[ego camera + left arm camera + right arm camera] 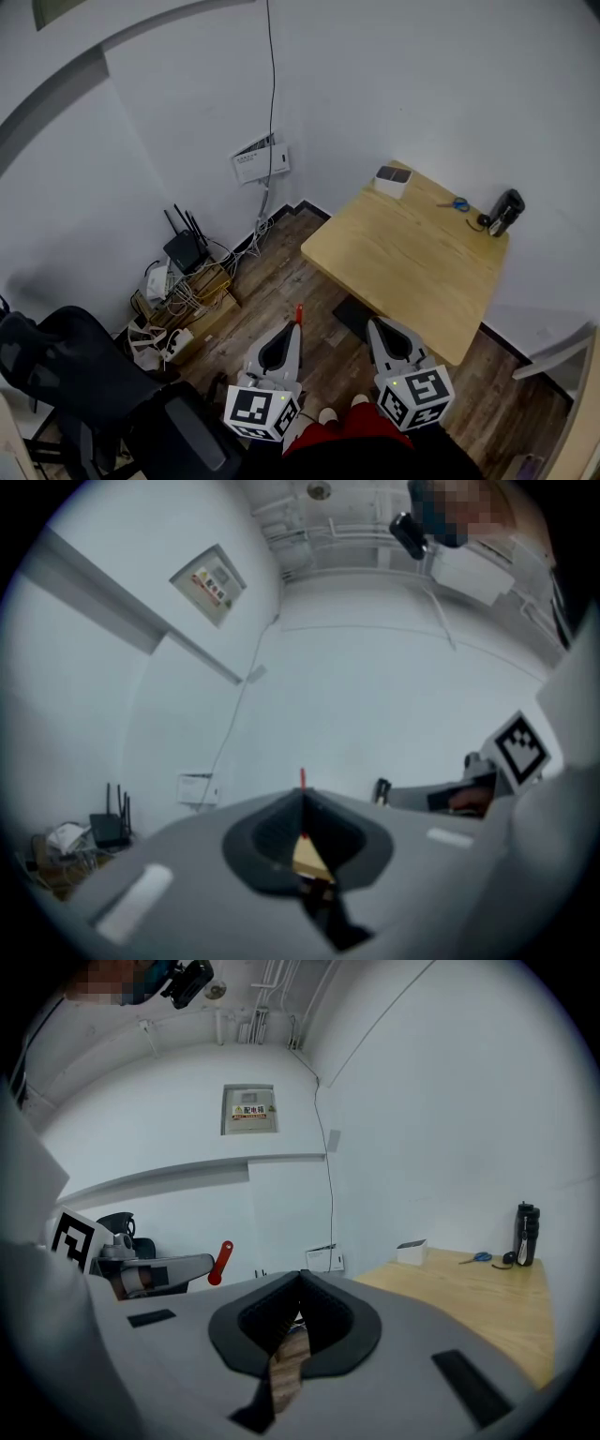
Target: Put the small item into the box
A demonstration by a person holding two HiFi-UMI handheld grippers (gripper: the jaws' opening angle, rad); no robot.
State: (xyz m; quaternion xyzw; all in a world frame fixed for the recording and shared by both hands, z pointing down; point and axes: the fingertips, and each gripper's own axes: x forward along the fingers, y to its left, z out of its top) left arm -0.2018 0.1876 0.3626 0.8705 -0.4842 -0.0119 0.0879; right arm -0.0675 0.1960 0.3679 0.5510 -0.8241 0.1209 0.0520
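Plainly, both grippers were empty. The left gripper (302, 794), smooth grey plastic with dark ridged pads, had its jaws pressed together to a point, and so did the right gripper (300, 1277). In the head view both hung low over the plank floor (281, 281), short of the pale wooden table (403, 262). A small white rectangular box (392, 181) sat at the table's far-left corner. Blue-handled scissors (457, 203) and a small dark object (483, 221), too tiny to identify, lay near a black cylindrical bottle (506, 212) at the far-right corner. A black office chair (66, 366) was cut off by the frame's edge.
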